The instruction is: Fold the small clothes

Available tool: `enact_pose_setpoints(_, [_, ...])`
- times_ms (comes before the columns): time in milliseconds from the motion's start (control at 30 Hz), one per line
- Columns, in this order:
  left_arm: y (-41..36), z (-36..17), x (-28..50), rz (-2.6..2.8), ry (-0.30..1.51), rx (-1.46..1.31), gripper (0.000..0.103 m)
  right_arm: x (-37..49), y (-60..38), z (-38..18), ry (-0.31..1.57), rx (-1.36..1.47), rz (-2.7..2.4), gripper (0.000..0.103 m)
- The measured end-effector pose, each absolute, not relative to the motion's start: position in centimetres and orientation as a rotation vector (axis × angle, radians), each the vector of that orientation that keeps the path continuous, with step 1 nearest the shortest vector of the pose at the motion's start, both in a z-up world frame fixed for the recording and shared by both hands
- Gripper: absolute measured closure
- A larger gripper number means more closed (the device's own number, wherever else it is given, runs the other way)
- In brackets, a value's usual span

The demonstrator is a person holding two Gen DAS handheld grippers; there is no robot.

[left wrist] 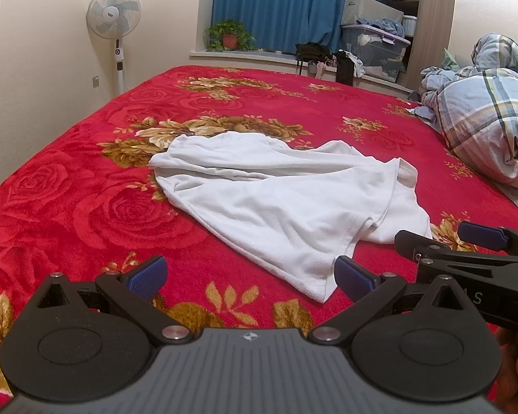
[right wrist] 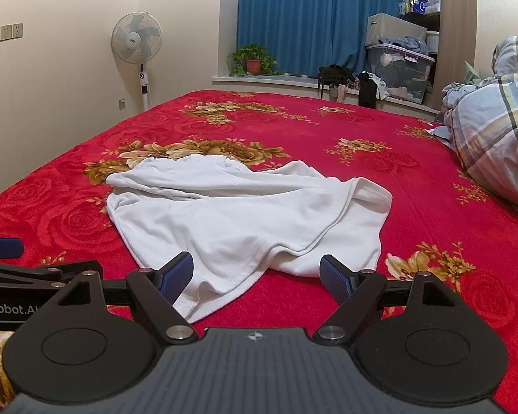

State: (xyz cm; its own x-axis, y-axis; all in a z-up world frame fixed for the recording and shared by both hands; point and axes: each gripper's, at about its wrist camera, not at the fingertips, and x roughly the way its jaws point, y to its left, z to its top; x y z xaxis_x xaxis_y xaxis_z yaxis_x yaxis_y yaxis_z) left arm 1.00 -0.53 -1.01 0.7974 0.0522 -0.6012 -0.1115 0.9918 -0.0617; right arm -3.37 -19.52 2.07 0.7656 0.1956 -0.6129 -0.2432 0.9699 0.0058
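- A white T-shirt (left wrist: 276, 203) lies crumpled on a bed under a red blanket (left wrist: 86, 179) patterned with roses and gold flowers; it sits near the middle of the bed, its nearest hem pointing toward the cameras.
- The shirt is bunched, with long folds across its upper part and one sleeve or corner (right wrist: 366, 203) turned over on the right.
- The left gripper (left wrist: 250, 274) hovers low over the blanket just in front of the shirt's near corner. Its jaws are spread wide, released, with nothing between the blue pads (left wrist: 146, 276).
- The right gripper (right wrist: 257, 276) sits beside it to the right, also low and close. Its jaws are spread wide and released; the shirt's near hem lies on the bed in the gap between them, and the left pad (right wrist: 176, 276) overlaps the cloth in the view, though whether it touches cannot be told.
- Each wrist view catches the other gripper at its edge, so the two are close side by side.
- A plaid duvet (left wrist: 483, 120) is heaped at the right edge of the bed, well apart from the shirt.
- Behind the bed stand a pedestal fan (left wrist: 115, 20), a potted plant (left wrist: 229, 36) on the window ledge, blue curtains (left wrist: 276, 3) and a clear storage box (left wrist: 376, 48).
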Motion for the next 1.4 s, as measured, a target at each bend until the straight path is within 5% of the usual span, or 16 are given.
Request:
enact_pose_setpoints(367, [-0.5, -1.6, 0.9, 0.083, 0.645, -0.093, 0.001, -3.1, -19.6, 2.2, 0.643, -0.095, 0.226, 0.026])
enact_pose_setpoints(433, [-0.4, -1.7, 1.0, 0.081, 0.647, -0.097, 0.006, -2.9, -20.0, 2.6, 0.619, -0.104, 0.207, 0.028])
enact_pose_setpoints(500, [0.1, -2.1, 1.4, 0.064, 0.666, -0.108, 0.024, -2.5, -20.8, 3.3, 0.589, -0.097, 0.174, 0.028])
enact_pose_setpoints(600, [0.8, -3.0, 3.1, 0.037, 0.729, -0.148, 0.037, -1.3, -23.0, 4.2, 0.586, -0.023, 0.140, 0.037])
enact_pose_setpoints(700, [0.9, -4.1, 5.6, 0.028, 0.760, -0.185, 0.038, -0.1, -25.1, 4.5, 0.603, 0.044, 0.109, 0.047])
enact_pose_setpoints(1000, [0.1, -9.5, 13.2, 0.118, 0.904, -0.482, 0.039, 0.6, -29.7, 5.4, 0.579, 0.116, 0.086, 0.047])
enact_pose_setpoints(1033, [-0.3, -9.4, 13.5, 0.122, 0.897, -0.438, 0.045, 0.8, -30.3, 5.4, 0.582, 0.129, 0.078, 0.047])
enact_pose_setpoints(1067, [-0.7, -9.2, 13.7, 0.118, 0.903, -0.379, 0.080, 0.9, -30.8, 5.5, 0.586, 0.140, 0.070, 0.047])
enact_pose_setpoints(1100, [-0.7, -9.0, 13.8, 0.103, 0.923, -0.325, 0.097, 1.1, -31.3, 5.6, 0.593, 0.151, 0.062, 0.047])
enact_pose_setpoints(1400, [8.7, -2.0, 7.3, 0.136, 0.806, -0.212, 0.099, 4.8, -36.7, 7.5, 0.578, 0.212, 0.042, 0.047])
